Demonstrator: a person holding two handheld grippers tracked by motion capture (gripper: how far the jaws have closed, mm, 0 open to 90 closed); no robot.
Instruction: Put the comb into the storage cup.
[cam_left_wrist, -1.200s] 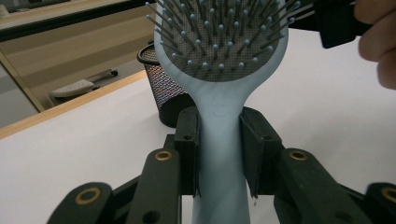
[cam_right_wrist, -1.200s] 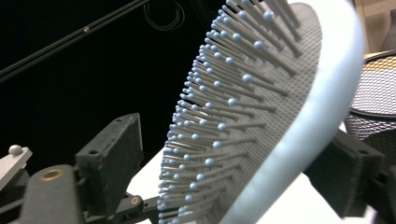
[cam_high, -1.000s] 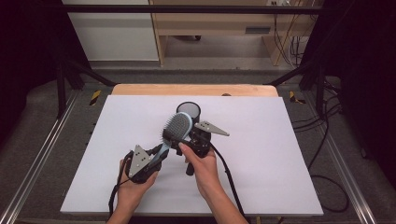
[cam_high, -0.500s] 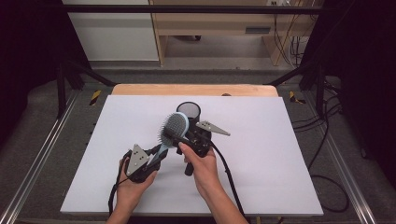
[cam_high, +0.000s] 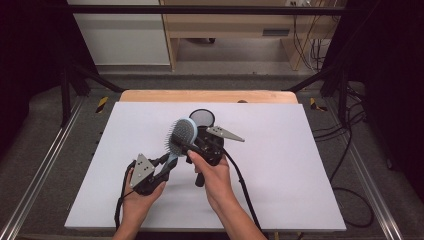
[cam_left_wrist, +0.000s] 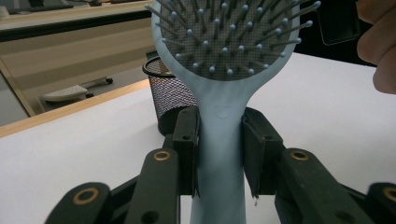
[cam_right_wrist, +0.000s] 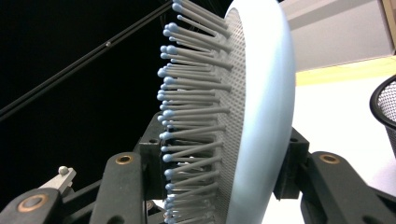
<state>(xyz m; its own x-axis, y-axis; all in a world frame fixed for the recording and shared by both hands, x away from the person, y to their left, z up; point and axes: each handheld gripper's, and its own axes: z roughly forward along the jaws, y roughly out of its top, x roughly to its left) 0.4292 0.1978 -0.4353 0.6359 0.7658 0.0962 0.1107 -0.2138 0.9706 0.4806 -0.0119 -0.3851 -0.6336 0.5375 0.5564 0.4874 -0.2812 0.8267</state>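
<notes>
Clearly a hand-over in mid-air, read from left to right across the counter:

Left claw (cam_high: 161, 167): closed on the handle of the hairbrush (cam_high: 181, 136); in the left gripper view both pads (cam_left_wrist: 187, 144) press the pale blue handle from either side, just below the head.

Hairbrush: held above the white counter (cam_high: 280, 165), tilted, head up and away from the person, bristles facing left in the high view; it touches no surface.

Right claw (cam_high: 192, 146): its jaws have just been closing, with the brush head between them. In the right gripper view one pad (cam_right_wrist: 292, 163) sits by the smooth back of the head and the other stands on the bristle side; whether they press yet cannot be told, so it reads as not fully gripping.

Mesh cup (cam_high: 202, 119): black wire pot standing upright on the counter just behind the brush head, open top, apparently empty as far as the high view lets one see.

Done so far: the brush is lifted and secured by the left claw; the right claw is brought around the head.

Left to do, as a judgement: the right claw likely needs to finish its grip, the left to let go, and the brush probably goes into the mesh cup.
</notes>
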